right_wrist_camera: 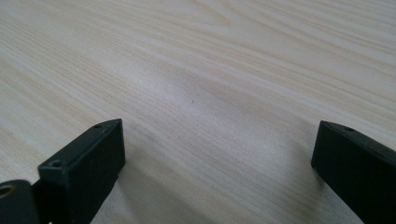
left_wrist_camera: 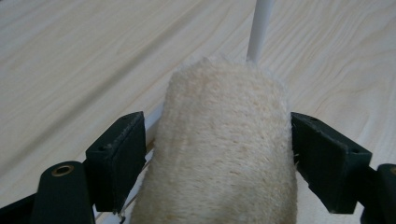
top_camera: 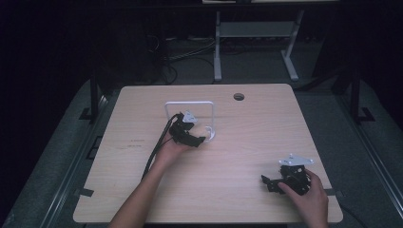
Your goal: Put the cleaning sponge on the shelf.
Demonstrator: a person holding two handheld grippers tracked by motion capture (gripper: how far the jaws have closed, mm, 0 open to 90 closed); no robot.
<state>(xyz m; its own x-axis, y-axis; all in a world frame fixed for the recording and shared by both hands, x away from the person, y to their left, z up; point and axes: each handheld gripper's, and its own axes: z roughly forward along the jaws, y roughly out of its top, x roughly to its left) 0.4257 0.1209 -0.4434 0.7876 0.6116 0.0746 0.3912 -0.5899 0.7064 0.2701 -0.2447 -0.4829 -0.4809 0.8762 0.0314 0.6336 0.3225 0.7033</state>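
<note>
While the left gripper [left_wrist_camera: 219, 154] is closed on a cream, fuzzy roll of towel-like cloth [left_wrist_camera: 224, 154], its two black jaws press against both sides of the roll, as the left gripper view shows. Behind the roll, a thin white rod [left_wrist_camera: 259, 30] rises from the light wooden table [left_wrist_camera: 70, 56]. From the high view, the left gripper [top_camera: 199, 139] is near the middle of the table [top_camera: 237, 190], just beside the foot of a white wire frame stand [top_camera: 190, 103] with a square loop shape; I cannot tell if the roll touches the stand. A black cable [top_camera: 157, 149] runs from this gripper along the person's left forearm.

The right gripper [top_camera: 267, 183] rests low over the near right part of the table, well apart from the stand. Its jaws are wide apart and hold nothing; between them the right gripper view shows bare wood [right_wrist_camera: 201, 93]. A small round hole [top_camera: 238, 97] is near the far edge of the table.
</note>
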